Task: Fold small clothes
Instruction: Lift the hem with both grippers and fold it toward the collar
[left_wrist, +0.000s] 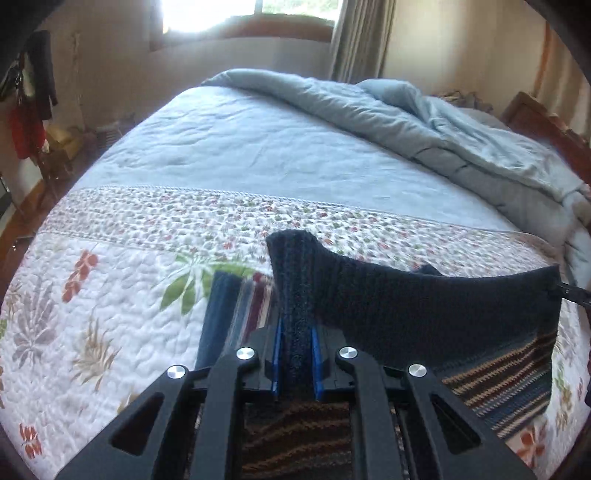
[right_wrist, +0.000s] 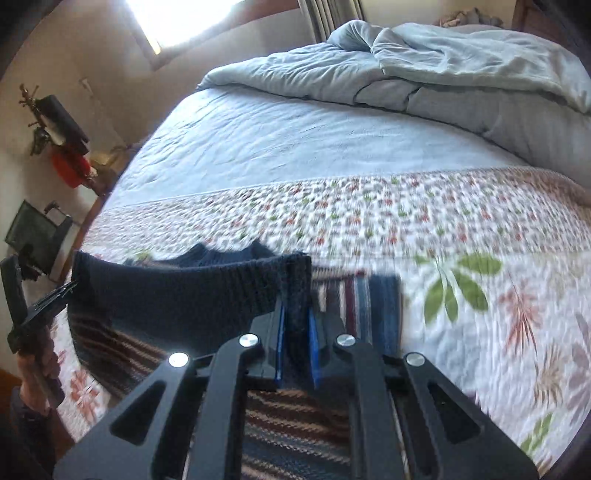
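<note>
Jaws: both clenched on the sweater's dark ribbed band, left gripper (left_wrist: 296, 354) at one corner, right gripper (right_wrist: 295, 347) at the other.
Bed (left_wrist: 236, 147): floral quilt underneath.
Sweater (left_wrist: 424, 314): band lifted and stretched between the grippers, striped body trailing on the quilt.
Risk: uneven pull could skew the fold; thick knit may slip from the pads.

My left gripper (left_wrist: 297, 354) is pinching the navy ribbed hem of the striped sweater (left_wrist: 424, 310), jaws closed on the knit. The hem is stretching right toward the right gripper (left_wrist: 570, 293), sagging above the floral quilt (left_wrist: 110, 314) on the bed.
</note>
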